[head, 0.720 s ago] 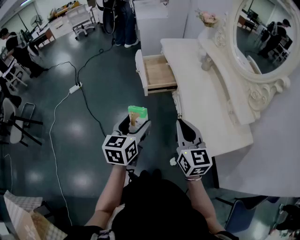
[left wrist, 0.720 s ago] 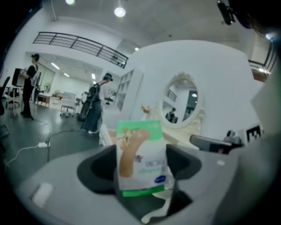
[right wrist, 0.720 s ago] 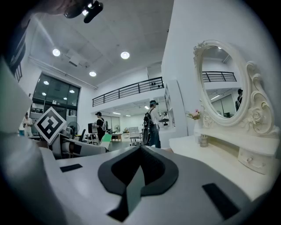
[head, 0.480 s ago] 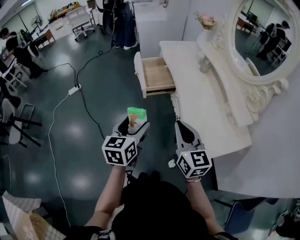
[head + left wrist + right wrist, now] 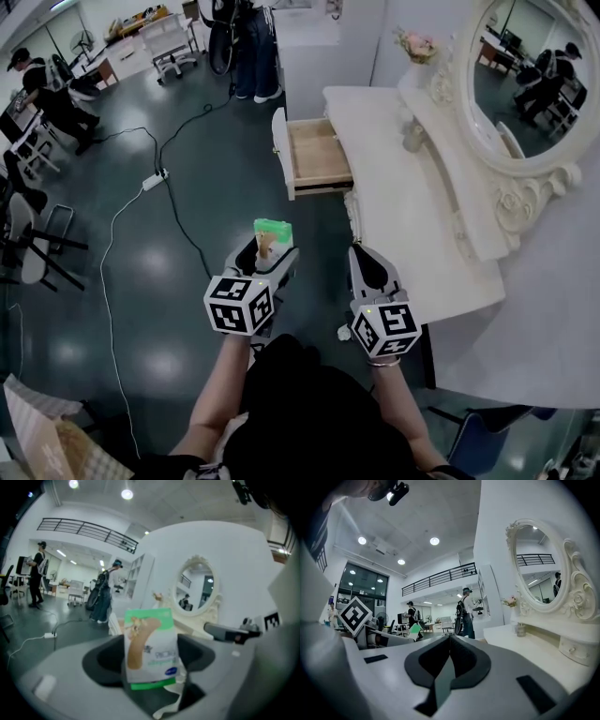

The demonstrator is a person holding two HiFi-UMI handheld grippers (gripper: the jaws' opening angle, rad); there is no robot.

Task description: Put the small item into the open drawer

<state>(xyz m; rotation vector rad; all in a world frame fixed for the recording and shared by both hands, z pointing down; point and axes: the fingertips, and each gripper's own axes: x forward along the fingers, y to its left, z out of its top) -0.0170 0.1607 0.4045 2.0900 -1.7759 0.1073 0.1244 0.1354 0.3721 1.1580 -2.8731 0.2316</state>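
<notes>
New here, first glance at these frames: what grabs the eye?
The green-and-white printed packet stands upright, clamped in the left gripper in front of the person. Ahead of it, the open wood-lined drawer juts out from the cream dressing table, which carries an ornate oval mirror. The right gripper hovers by the table's edge, jaws together and empty.

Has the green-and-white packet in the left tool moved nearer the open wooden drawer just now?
No. The green-and-white packet, held in the left gripper, sits as far short of the open wooden drawer as before.
</notes>
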